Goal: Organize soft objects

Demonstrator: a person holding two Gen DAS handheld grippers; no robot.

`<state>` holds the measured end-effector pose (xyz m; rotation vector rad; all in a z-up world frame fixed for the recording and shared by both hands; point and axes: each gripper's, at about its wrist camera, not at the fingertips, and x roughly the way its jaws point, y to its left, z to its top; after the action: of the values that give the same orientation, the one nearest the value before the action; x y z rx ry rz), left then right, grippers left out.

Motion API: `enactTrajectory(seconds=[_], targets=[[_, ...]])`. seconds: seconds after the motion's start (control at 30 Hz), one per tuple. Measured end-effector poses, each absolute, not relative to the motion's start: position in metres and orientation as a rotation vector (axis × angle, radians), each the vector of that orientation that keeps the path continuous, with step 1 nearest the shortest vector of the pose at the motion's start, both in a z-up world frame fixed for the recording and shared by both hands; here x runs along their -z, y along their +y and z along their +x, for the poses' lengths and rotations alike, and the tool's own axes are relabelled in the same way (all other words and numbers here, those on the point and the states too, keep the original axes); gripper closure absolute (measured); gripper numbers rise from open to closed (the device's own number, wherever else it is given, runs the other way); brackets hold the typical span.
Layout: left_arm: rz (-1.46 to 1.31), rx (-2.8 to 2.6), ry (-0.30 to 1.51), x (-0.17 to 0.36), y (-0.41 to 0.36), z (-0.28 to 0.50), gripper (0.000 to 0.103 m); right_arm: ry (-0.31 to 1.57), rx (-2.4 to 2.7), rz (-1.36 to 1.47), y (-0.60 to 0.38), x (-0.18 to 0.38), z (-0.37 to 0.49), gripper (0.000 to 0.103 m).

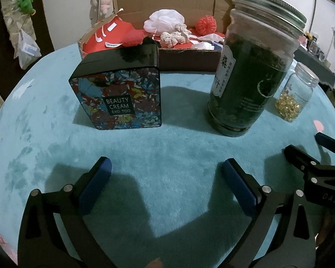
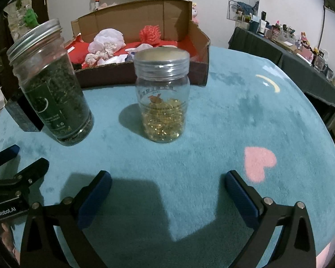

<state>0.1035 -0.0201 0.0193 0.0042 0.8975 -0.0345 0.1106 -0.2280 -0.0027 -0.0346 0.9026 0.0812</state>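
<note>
A cardboard box stands at the back of the teal fuzzy table. It holds soft things: a red cloth, a white puff, a red yarn ball and small cream plush pieces. My left gripper is open and empty, low over the table in front of the box. My right gripper is open and empty, to the right of the left one; it also shows at the left wrist view's right edge.
A black "Beauty Cream" box stands at left. A tall jar of dark tea stands mid-table. A small jar of golden capsules is to its right. A pink heart marks the cover.
</note>
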Motion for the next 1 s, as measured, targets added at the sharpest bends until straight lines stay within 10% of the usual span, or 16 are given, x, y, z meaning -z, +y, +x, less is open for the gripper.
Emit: enactTrajectory(seconds=[1.0], targets=[[-0.006,0.019,0.895,-0.0193,-0.0166,0.1043,0.000,0.902,-0.080,-0.036,-0.2278,0.0025,0.1100,0.000]])
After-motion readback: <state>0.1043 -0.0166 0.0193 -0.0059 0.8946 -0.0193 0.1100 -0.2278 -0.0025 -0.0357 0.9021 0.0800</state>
